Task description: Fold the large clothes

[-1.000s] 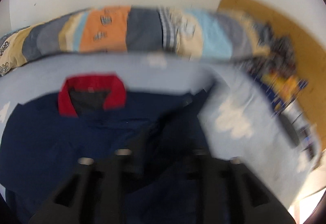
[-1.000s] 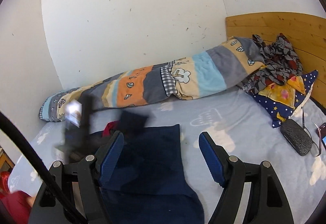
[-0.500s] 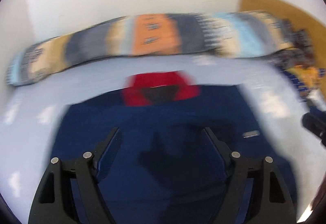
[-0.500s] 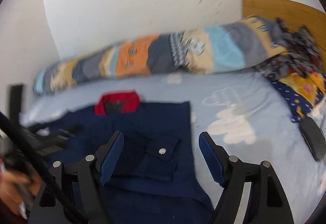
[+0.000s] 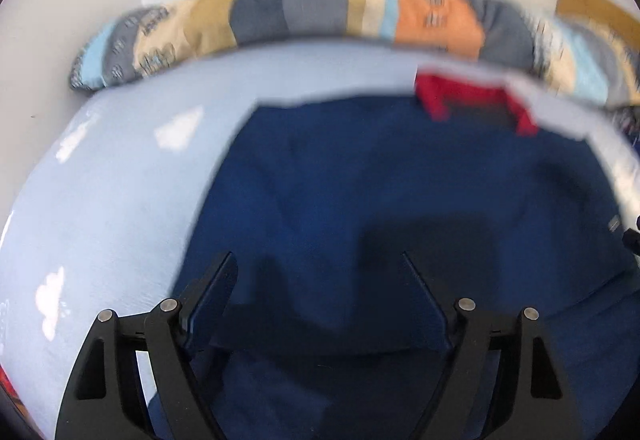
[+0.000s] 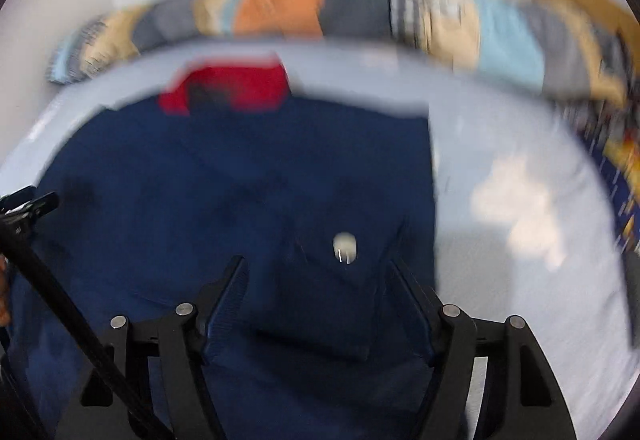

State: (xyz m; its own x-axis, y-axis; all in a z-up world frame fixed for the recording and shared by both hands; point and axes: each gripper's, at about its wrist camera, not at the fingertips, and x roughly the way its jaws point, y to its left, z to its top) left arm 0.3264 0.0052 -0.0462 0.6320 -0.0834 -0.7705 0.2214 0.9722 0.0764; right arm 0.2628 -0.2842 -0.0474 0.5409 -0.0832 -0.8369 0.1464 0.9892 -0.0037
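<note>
We saw a navy jacket with a red collar lying flat on a pale blue bedsheet, below a striped rolled quilt. Our left gripper and right gripper hovered over it, jaws spread, gripping nothing. Both views were blurred.

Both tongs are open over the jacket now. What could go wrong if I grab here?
The right tongs frame a pocket flap with a snap: closing may catch only the flap, not the jacket. The left tongs sit mid-panel, so a pinch may bunch cloth. Both views are blurred; aim is uncertain.
</note>
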